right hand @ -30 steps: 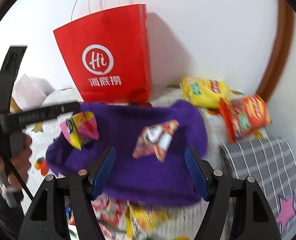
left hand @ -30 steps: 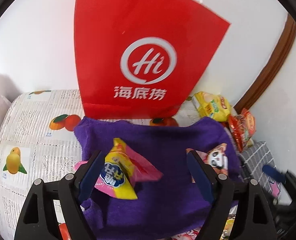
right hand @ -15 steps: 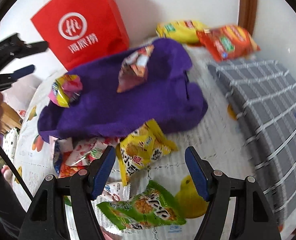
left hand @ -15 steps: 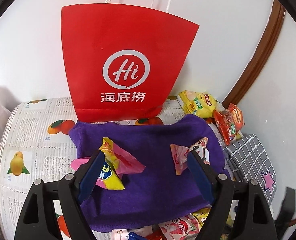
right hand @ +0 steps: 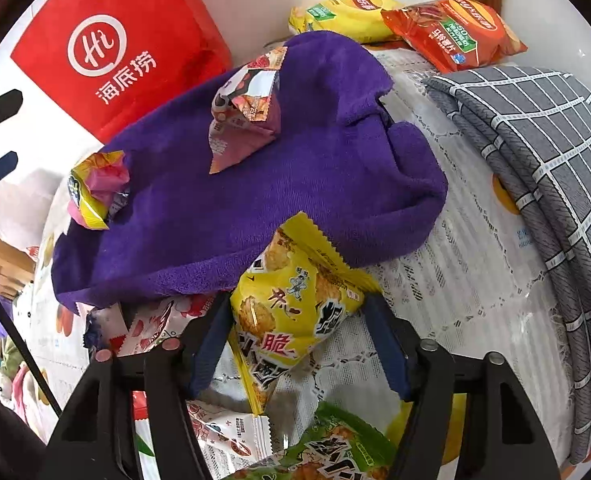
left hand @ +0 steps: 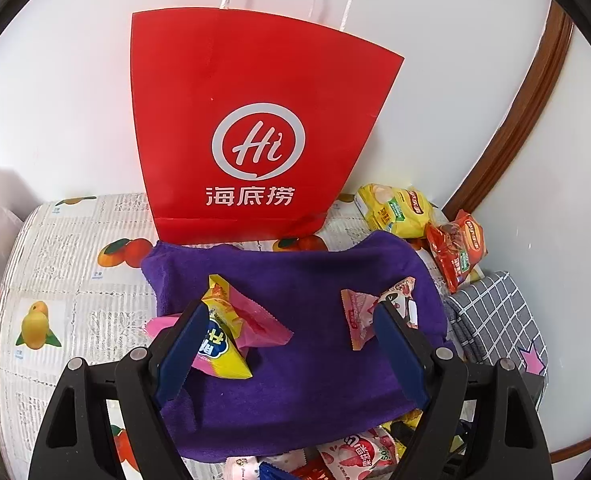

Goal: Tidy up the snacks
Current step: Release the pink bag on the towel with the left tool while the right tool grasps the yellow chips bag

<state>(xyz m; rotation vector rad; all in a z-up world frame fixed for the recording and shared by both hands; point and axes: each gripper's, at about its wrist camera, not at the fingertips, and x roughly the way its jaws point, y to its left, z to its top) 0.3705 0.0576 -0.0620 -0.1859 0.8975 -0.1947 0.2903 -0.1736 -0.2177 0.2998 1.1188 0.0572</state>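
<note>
A purple towel [left hand: 315,280] [right hand: 255,184] lies in front of a red paper bag [left hand: 255,140] [right hand: 127,52]. On the towel rest a yellow-pink snack packet [left hand: 223,344] [right hand: 95,188] and a pink panda packet [left hand: 359,316] [right hand: 243,120]. My left gripper [left hand: 291,312] hovers open above the towel, holding nothing. My right gripper [right hand: 295,302] is low over the table with its jaws closing. A yellow snack packet [right hand: 295,320] lies between its fingers, half tucked under the towel's edge. The pads stand at its sides without squeezing it.
A yellow chips bag [left hand: 395,210] [right hand: 343,12] and an orange one [left hand: 455,248] [right hand: 451,32] lie by the wall. A grey checked cloth [left hand: 491,312] [right hand: 535,140] is at the right. A green packet [right hand: 327,448] and other snacks [right hand: 155,320] crowd the near table.
The right gripper dropped from above the towel down to the yellow packet, rolled, and its fingers narrowed. The left gripper pulled back a little, bringing the bag's handles into view.
</note>
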